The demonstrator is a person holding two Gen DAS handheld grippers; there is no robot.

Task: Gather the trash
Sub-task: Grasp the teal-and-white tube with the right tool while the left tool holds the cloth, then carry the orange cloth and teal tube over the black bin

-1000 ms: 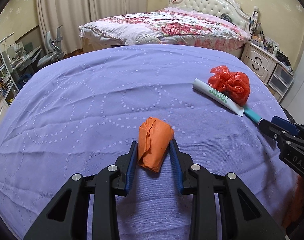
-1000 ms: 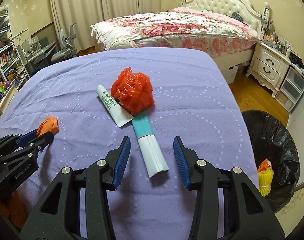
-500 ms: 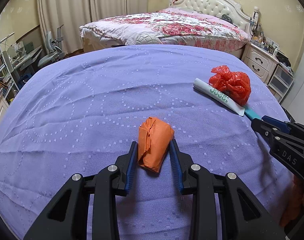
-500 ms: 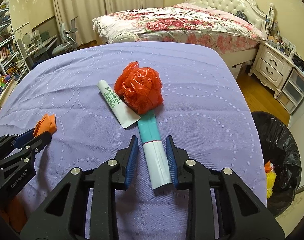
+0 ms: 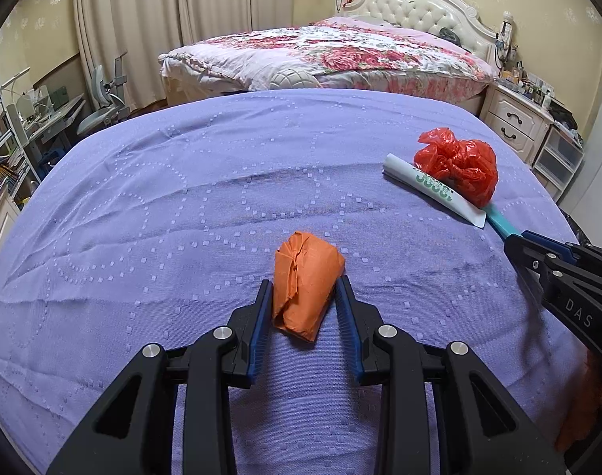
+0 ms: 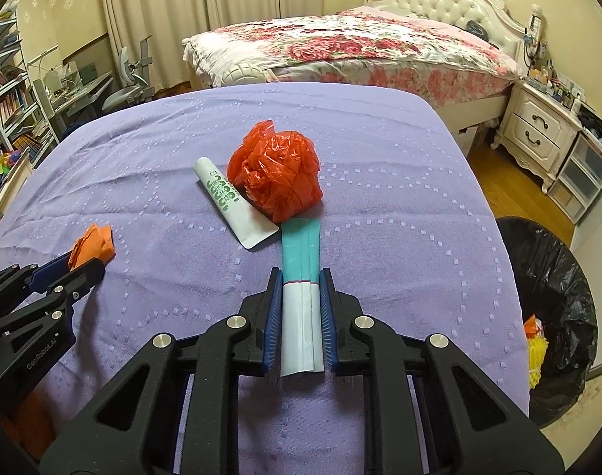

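An orange paper wad [image 5: 306, 265] lies on the purple cloth [image 5: 162, 206], and my left gripper [image 5: 304, 283] is shut on its near end. In the right wrist view, the jaws of my right gripper [image 6: 301, 275] are closing, and the pads press both sides of a flat teal and white packet [image 6: 301, 245] that lies on the cloth. Just beyond the packet sit a crumpled red plastic bag [image 6: 277, 174] and a white tube [image 6: 231, 202] with green print. The left gripper [image 6: 63, 273] with the orange wad [image 6: 95, 239] shows at the left edge.
A bin lined with a black bag [image 6: 554, 277] stands on the floor off the cloth's right edge, with yellow and orange trash [image 6: 536, 356] inside. A flowered bed [image 5: 340, 51] is behind, a white nightstand [image 6: 538, 126] at the right, and shelves and a desk on the left.
The right gripper's jaws have come together from wide apart onto the teal and white packet, and it edged forward. The left gripper and orange wad have not moved.
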